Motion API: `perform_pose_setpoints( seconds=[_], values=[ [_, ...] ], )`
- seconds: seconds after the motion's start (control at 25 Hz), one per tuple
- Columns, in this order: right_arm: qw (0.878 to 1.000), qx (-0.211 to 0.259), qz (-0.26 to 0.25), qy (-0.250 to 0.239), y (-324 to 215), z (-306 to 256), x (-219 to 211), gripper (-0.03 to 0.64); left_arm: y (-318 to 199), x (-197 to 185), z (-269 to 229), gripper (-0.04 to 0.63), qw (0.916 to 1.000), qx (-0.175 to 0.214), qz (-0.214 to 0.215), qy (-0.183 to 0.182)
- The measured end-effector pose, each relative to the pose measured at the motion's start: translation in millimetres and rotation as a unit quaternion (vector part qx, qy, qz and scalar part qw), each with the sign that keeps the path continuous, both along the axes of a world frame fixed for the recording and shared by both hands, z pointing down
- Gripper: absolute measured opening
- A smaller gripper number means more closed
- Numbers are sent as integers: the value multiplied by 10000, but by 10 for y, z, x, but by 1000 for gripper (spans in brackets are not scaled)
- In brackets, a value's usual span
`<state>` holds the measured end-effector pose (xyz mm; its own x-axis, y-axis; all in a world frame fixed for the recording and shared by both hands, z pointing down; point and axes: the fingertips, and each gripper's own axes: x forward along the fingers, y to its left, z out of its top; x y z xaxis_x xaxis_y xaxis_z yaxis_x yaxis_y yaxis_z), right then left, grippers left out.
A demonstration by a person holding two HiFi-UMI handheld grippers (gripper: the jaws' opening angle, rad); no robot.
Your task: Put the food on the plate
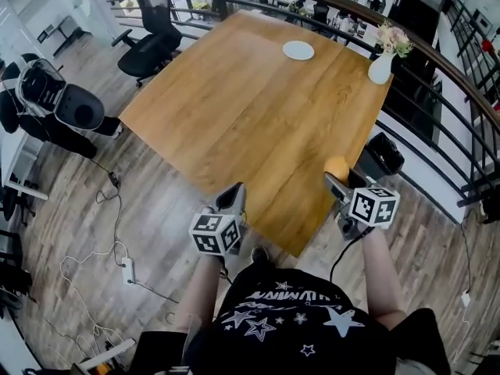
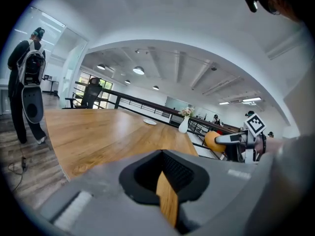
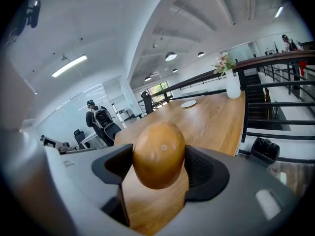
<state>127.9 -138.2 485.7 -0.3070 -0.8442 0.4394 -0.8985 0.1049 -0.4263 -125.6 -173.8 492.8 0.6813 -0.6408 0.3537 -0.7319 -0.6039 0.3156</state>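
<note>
Food, a round orange-brown piece, is clamped in the right gripper over the desk, seemingly for carrying to the far plate. The left gripper is closed and empty.

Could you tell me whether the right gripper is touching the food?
Touching. The right gripper view shows the right gripper pressing both pads against the sides of the food, no gap.

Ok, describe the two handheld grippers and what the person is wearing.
Both the left gripper and right gripper have grey bodies, black ribbed jaw pads and a white cube with black square markers. A black cable trails from the right one. The person wears a black short-sleeved T-shirt with white stars.
</note>
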Motion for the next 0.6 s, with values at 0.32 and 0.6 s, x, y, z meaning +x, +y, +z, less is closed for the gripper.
perform_pose_setpoints(
  seconds=[0.32, 0.6],
  values=[
    [9988, 53, 477, 135, -285, -147, -20, 334, -553, 20, -35, 2, 9987, -11, 500, 75],
    [9976, -21, 689, 109, -420, -69, 364, 334, -774, 328, 48, 2, 9979, -163, 620, 35]
  ],
)
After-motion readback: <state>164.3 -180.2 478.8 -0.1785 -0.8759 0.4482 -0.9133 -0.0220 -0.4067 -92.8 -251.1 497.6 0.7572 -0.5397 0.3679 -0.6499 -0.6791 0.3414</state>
